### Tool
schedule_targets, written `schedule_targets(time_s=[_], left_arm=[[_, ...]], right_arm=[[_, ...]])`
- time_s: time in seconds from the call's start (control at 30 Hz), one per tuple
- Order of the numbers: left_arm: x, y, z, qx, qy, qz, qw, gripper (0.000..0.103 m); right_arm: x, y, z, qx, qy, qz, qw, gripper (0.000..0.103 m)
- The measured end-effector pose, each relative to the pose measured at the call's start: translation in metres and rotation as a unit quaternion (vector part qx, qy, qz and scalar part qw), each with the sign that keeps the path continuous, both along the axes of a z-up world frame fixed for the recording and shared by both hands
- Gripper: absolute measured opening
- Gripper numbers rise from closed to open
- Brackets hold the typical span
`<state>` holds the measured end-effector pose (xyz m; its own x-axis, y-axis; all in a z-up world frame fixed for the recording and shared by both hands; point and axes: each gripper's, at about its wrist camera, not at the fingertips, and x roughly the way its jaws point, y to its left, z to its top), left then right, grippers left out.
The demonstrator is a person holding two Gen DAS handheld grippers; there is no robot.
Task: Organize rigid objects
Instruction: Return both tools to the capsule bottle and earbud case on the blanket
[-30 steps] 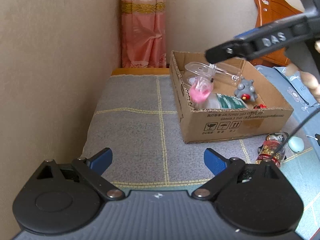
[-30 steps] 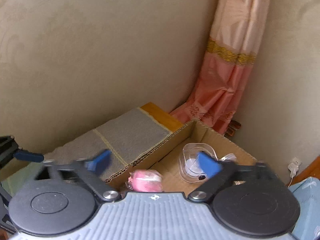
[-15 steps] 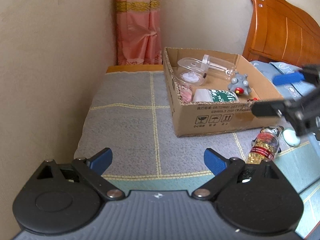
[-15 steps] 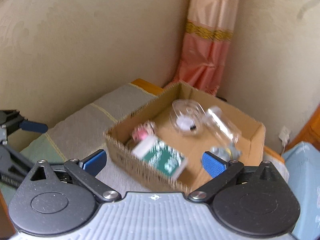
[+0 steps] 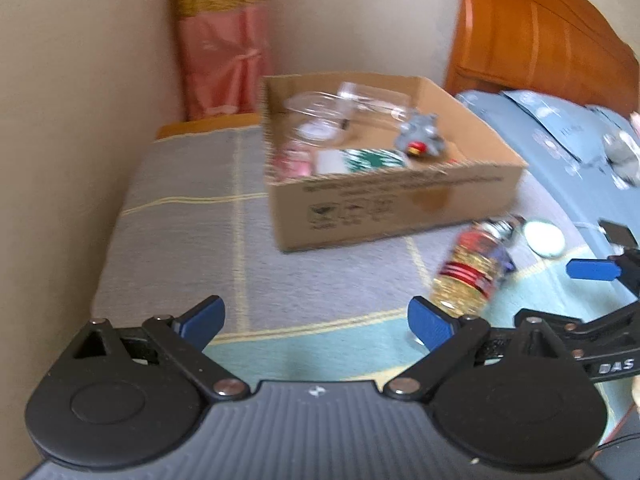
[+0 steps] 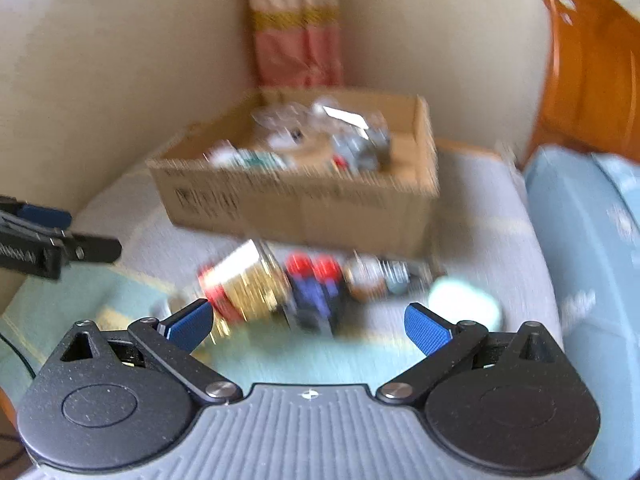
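Note:
A cardboard box [image 5: 400,208] [image 6: 304,208] stands on the grey mat and holds a pink toy [image 5: 294,162], a green-and-white packet [image 5: 360,160], a grey figure [image 5: 422,136] and clear plastic items [image 5: 320,108]. In front of the box lies a red-and-gold bottle [image 5: 472,272] [image 6: 248,284], with a pale round object [image 5: 544,236] [image 6: 464,304] beside it. My left gripper [image 5: 316,320] is open and empty, low over the mat. My right gripper [image 6: 308,324] is open and empty, just before the bottle. Both now views are blurred.
A beige wall [image 5: 72,120] runs along the left and a pink curtain [image 5: 224,48] hangs in the corner. An orange wooden headboard [image 5: 532,40] and blue bedding [image 5: 560,128] are at the right. Grey matting [image 5: 192,216] left of the box is bare.
The right gripper let the pink toy fall into the box, then drew back and down toward the bottle. The left gripper swung a little to the right.

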<state>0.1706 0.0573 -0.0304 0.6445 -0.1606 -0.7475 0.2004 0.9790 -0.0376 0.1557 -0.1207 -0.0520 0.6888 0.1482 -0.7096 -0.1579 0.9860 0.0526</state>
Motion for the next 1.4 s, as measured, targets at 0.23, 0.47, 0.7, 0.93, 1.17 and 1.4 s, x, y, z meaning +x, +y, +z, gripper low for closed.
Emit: schedule_targets(time_s=[0.23, 0.47, 0.7, 0.93, 1.17, 1.4], left_arm=[[-0.005, -0.027, -0.006, 0.014, 0.018, -0.040, 0.9989, 0.098], [-0.018, -0.033, 0.010, 0.024, 0.013, -0.045, 0.9986, 0.098], [-0.035, -0.042, 0.024, 0.046, 0.000, -0.060, 0.9971, 0.098], [-0.029, -0.058, -0.004, 0.051, -0.003, -0.083, 0.9952, 0.098], [-0.013, -0.060, -0.030, 0.051, 0.007, -0.080, 0.9955, 0.098], [0.001, -0.047, -0.041, 0.056, 0.020, -0.061, 0.9964, 0.098]], right_arm=[[-0.017, -0.012, -0.018, -0.040, 0.020, -0.028, 0.999, 0.103], [-0.040, -0.021, 0.005, -0.017, -0.009, -0.019, 1.000, 0.103], [-0.056, -0.033, 0.032, -0.010, -0.044, -0.014, 0.999, 0.103], [-0.055, -0.037, 0.004, -0.053, -0.013, -0.001, 0.999, 0.103], [-0.054, -0.044, -0.031, -0.042, 0.026, -0.015, 0.999, 0.103], [-0.051, -0.047, -0.037, -0.040, 0.030, -0.021, 0.999, 0.103]])
